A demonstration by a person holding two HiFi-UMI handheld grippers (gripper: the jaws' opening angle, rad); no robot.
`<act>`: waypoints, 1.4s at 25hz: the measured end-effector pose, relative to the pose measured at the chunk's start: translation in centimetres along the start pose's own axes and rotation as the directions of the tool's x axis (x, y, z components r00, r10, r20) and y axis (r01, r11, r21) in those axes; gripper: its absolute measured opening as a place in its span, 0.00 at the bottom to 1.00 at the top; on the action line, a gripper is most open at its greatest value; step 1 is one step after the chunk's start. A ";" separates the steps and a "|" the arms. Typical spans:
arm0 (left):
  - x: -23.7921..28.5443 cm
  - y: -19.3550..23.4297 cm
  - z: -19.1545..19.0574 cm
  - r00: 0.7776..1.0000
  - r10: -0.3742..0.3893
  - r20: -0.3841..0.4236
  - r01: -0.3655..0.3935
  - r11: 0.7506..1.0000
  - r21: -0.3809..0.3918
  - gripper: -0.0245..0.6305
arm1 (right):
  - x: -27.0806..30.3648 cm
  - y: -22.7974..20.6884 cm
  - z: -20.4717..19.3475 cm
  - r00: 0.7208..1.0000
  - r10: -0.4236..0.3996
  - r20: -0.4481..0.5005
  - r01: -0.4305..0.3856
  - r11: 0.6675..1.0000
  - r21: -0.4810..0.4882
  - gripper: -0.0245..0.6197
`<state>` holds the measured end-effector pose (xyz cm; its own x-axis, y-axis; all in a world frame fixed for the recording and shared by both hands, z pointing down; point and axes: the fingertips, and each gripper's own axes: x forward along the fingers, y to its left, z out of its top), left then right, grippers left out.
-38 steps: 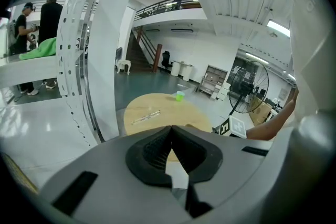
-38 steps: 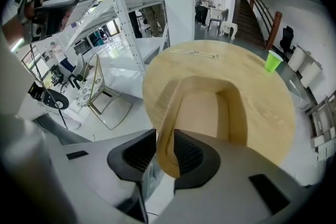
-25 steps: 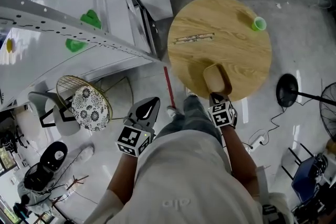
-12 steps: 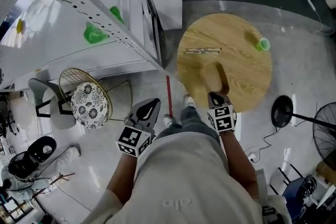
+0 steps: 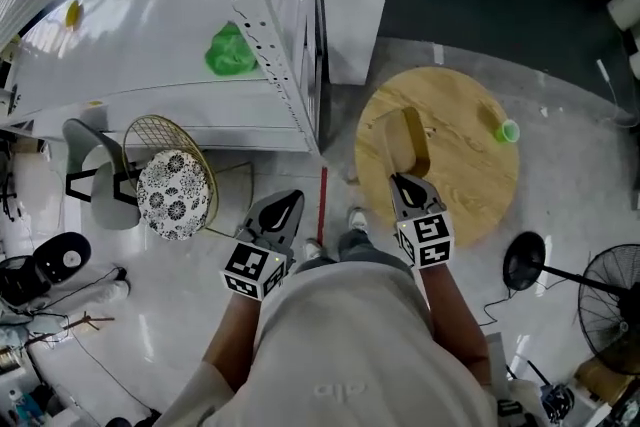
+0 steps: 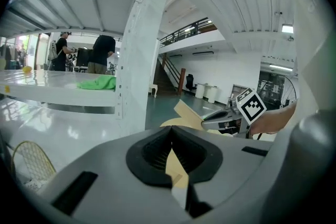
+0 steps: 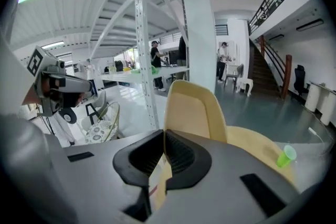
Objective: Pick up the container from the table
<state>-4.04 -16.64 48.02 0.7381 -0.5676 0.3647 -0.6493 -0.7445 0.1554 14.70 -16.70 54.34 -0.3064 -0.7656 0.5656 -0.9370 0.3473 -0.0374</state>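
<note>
A tan, scoop-shaped container (image 5: 405, 143) hangs over the near-left part of the round wooden table (image 5: 470, 185), tilted upward. My right gripper (image 5: 405, 183) is shut on its near edge. In the right gripper view the container (image 7: 191, 110) rises just beyond the closed jaws (image 7: 164, 139). My left gripper (image 5: 283, 208) is shut and holds nothing, out over the floor left of the table. From the left gripper view (image 6: 170, 149) I see the right gripper (image 6: 223, 118) with the container (image 6: 186, 113) in it.
A small green cup (image 5: 509, 130) stands at the table's far right. A white metal shelf frame (image 5: 260, 25) with a green cloth (image 5: 230, 50) stands left. A wire stool with a patterned cushion (image 5: 175, 190), a grey chair (image 5: 95, 170) and floor fans (image 5: 525, 265) are nearby.
My right gripper has risen with the container, lifting it off the tabletop and tipping it upward. The left gripper has moved up a little, still shut and empty.
</note>
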 end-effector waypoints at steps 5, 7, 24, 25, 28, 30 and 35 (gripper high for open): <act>-2.2 2.4 1.3 0.995 0.080 0.066 -0.079 0.997 -0.012 0.06 | 0.2 2.4 5.0 0.993 0.063 0.095 -0.056 0.995 -0.079 0.10; -3.2 3.2 1.8 0.989 0.116 0.087 -0.114 0.993 -0.033 0.06 | 0.3 3.4 6.5 0.988 0.088 0.127 -0.075 0.992 -0.101 0.10; -9.1 7.5 3.3 0.947 0.257 0.193 -0.246 0.966 -0.078 0.06 | 0.5 11.5 14.2 0.929 0.257 0.266 -0.176 0.940 -0.294 0.10; -9.3 7.6 3.4 0.946 0.260 0.196 -0.249 0.965 -0.079 0.06 | 0.5 11.8 14.3 0.927 0.263 0.267 -0.179 0.937 -0.300 0.10; -9.5 7.8 3.5 0.944 0.263 0.199 -0.253 0.964 -0.078 0.06 | 0.4 12.4 14.6 0.924 0.273 0.269 -0.183 0.930 -0.319 0.10; -9.7 7.9 3.5 0.943 0.265 0.202 -0.254 0.964 -0.079 0.06 | 0.3 12.7 14.8 0.922 0.279 0.271 -0.185 0.927 -0.325 0.10; -9.9 7.8 3.6 0.940 0.267 0.210 -0.257 0.963 -0.077 0.06 | 0.1 13.2 14.7 0.917 0.290 0.275 -0.193 0.923 -0.332 0.10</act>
<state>-15.76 -18.05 42.32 0.5590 -0.8067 0.1919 -0.8292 -0.5443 0.1271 -0.15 -20.15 41.73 -0.5987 -0.7498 0.2816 -0.7505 0.6480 0.1296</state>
